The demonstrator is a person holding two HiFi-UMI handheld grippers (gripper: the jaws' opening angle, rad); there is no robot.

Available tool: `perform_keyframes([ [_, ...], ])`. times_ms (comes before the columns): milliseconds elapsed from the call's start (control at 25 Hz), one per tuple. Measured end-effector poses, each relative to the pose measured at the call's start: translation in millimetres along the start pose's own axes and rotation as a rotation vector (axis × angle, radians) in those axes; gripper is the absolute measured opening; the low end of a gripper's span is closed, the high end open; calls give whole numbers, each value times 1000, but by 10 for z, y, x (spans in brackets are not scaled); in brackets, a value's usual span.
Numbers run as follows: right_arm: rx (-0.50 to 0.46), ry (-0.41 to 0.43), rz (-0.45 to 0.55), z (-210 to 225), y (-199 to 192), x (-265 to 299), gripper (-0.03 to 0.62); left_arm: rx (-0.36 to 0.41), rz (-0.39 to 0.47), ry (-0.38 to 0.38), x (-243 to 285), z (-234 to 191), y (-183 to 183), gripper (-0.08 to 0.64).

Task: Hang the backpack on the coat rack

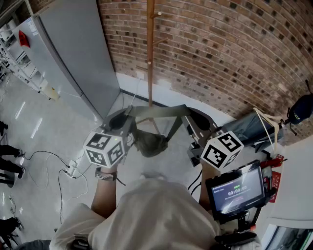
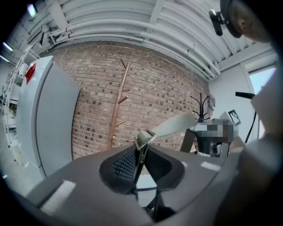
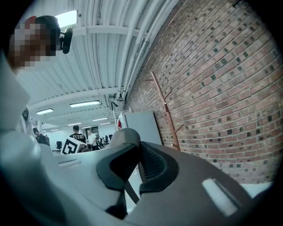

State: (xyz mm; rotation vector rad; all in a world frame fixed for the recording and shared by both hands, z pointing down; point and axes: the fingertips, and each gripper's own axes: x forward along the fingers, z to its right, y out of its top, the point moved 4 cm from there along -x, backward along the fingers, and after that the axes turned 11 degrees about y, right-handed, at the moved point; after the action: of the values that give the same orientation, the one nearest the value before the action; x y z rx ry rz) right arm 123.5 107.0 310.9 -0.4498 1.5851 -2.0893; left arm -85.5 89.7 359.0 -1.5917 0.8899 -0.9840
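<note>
Nearest the lens, grips the shoulder strap [image 1: 159, 111] taut between two shut claws, left claw [image 2: 140, 154] on one end and right claw [image 3: 138, 154] on the other, backpack [image 1: 149, 144] sagging below them, well short of the coat rack [image 1: 150, 53] at the brick wall [image 1: 234, 53]. Could lose the strap from so thin a pinch if the bag swings, or miss a peg [image 1: 159, 14] and tip the slender rack. Holds both forearms forward, side by side, claws roughly level and aimed at the rack.

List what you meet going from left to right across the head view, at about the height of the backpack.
White power strip on the floor → left hand-held gripper → backpack → right hand-held gripper
</note>
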Motion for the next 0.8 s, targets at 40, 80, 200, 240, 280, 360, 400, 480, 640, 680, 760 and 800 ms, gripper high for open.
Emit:
perform_keyframes([
  [40,-1,-3,-4,4,-3,0,8,-1,-2,-1,1,0,2,38],
  [80,-2,-7,-7,9,-7,2,8,-1,-4,-1,1,-2,3,37],
  [200,-2,-16,-16,22,-25,21,8,-3,-13,-9,11,-20,-2,37],
  [240,1,-16,-17,24,-36,28,8,-4,-17,-13,15,-26,-9,37],
  [280,6,-16,-17,24,-48,33,9,-5,-21,-17,18,-30,-19,37],
  [360,16,-16,-18,24,-70,42,9,-12,-27,-27,21,-38,-35,37],
  [400,20,-18,-19,23,-79,48,9,-20,-29,-32,19,-42,-40,37],
  [480,26,-26,-22,17,-91,64,9,-40,-30,-44,10,-53,-49,37],
  [640,34,-48,-14,-33,-102,93,9,-54,-37,-73,-19,-87,-88,37],
  [680,36,-54,-12,-51,-107,97,9,-55,-40,-81,-31,-98,-97,37],
  [760,44,-66,-7,-84,-122,115,9,-55,-44,-96,-49,-127,-108,37],
  [800,47,-71,-4,-100,-130,131,9,-54,-45,-103,-55,-145,-109,37],
])
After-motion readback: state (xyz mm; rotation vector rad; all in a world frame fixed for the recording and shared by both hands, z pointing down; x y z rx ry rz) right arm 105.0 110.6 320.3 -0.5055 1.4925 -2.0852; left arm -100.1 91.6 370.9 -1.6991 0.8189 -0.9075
